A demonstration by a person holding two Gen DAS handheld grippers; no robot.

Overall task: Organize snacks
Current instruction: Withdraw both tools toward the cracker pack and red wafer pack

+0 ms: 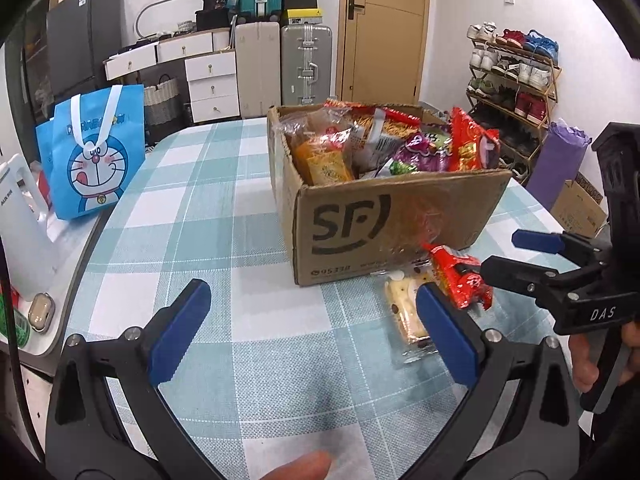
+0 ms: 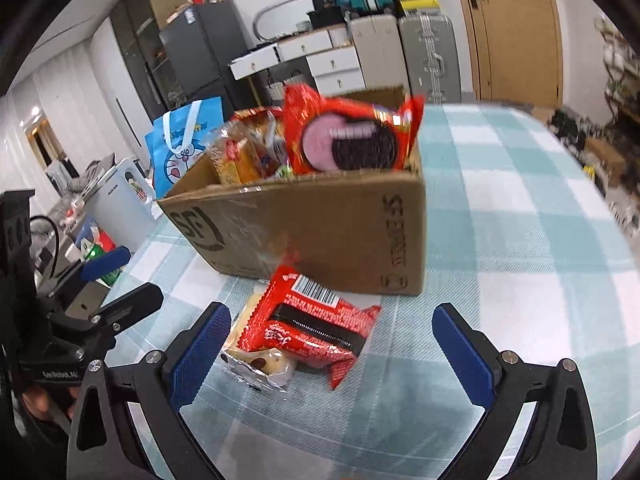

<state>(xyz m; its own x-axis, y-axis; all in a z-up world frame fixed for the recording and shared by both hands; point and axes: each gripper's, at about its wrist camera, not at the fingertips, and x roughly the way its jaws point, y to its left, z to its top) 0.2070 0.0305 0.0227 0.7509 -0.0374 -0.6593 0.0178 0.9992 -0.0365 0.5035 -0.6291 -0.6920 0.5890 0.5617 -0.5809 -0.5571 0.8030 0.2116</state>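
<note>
Tongs L (image 1: 312, 332) + R (image 2: 332, 344) spread, empty | R view only: barcode on red pack (image 2: 308, 320) | L view: shoe rack (image 1: 516, 92)

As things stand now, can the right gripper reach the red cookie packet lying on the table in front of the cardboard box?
Probably yes. The right gripper is open, and the red cookie packet lies between its blue fingers, atop a clear-wrapped pale snack. Nothing blocks it.

1 cardboard box (image 1: 384, 216), 2 loose snack packs (image 2: 312, 320), 2 grippers (image 1: 312, 332)
</note>
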